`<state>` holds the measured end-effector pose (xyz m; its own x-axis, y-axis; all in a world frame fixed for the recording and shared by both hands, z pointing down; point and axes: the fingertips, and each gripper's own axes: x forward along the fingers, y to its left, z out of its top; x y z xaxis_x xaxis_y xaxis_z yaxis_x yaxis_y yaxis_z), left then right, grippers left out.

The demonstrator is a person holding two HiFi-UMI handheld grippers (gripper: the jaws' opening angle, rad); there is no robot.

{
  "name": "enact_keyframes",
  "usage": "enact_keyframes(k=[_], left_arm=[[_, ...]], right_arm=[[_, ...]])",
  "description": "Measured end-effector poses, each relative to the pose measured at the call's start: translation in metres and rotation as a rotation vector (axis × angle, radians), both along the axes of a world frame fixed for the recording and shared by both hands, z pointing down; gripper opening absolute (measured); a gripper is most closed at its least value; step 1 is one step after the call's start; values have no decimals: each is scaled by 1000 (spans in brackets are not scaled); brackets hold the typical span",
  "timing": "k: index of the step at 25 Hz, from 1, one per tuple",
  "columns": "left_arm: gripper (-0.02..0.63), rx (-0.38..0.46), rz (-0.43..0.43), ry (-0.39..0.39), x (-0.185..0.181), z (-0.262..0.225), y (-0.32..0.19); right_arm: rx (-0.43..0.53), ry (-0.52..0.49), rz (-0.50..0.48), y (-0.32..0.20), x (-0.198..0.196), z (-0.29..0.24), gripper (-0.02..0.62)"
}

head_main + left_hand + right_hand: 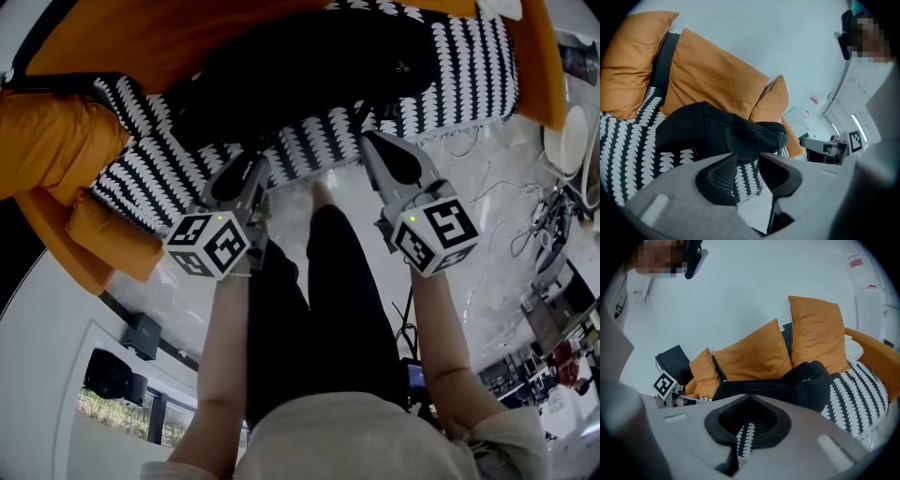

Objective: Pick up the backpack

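A black backpack (309,66) lies slumped on a sofa seat with a black-and-white patterned cover (459,75). Both grippers hover just in front of the seat's front edge, apart from the bag. My left gripper (256,172) has its jaws parted with nothing between them; in the left gripper view the backpack (722,133) sits beyond the left gripper (747,157). My right gripper (367,141) is shut and empty, its tips meeting at the right gripper (750,397) below the backpack (811,380).
Orange cushions (56,141) lean behind and beside the bag, against a white wall. The person's dark-trousered legs (319,309) stand on pale marble floor. Cables (525,197) trail at the right, and a black box (141,333) sits by the wall at lower left.
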<state>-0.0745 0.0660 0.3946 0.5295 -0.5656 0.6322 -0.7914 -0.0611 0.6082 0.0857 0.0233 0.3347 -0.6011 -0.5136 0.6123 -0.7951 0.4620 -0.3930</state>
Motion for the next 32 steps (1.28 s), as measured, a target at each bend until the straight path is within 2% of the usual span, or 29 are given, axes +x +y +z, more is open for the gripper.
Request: enact_keyframes(k=[2, 3, 4, 7, 11, 15, 19, 25, 32], left_arm=[[152, -18, -30, -21, -2, 15, -5], [173, -30, -44, -29, -2, 23, -7], [187, -42, -57, -36, -3, 30, -8], [233, -63, -104, -57, -7, 38, -13], [272, -80, -112, -78, -10, 45, -17], [307, -105, -159, -92, -28, 68, -22], [308, -103, -181, -104, -42, 73, -25], [307, -90, -169, -140, -26, 73, -43], [305, -68, -231, -184, -30, 83, -50]], right_arm=[[-14, 2, -2, -2, 4, 15, 5], [-24, 4, 1, -4, 5, 23, 37], [-34, 8, 7, -7, 6, 30, 169], [-30, 32, 32, -19, 10, 39, 179], [-19, 78, 54, -31, 9, 45, 233], [-43, 128, 185, -42, 21, 71, 272], [-12, 224, 294, -46, 44, 74, 279], [-24, 270, 321, -63, 72, 88, 285], [-29, 309, 330, -78, 80, 110, 291]])
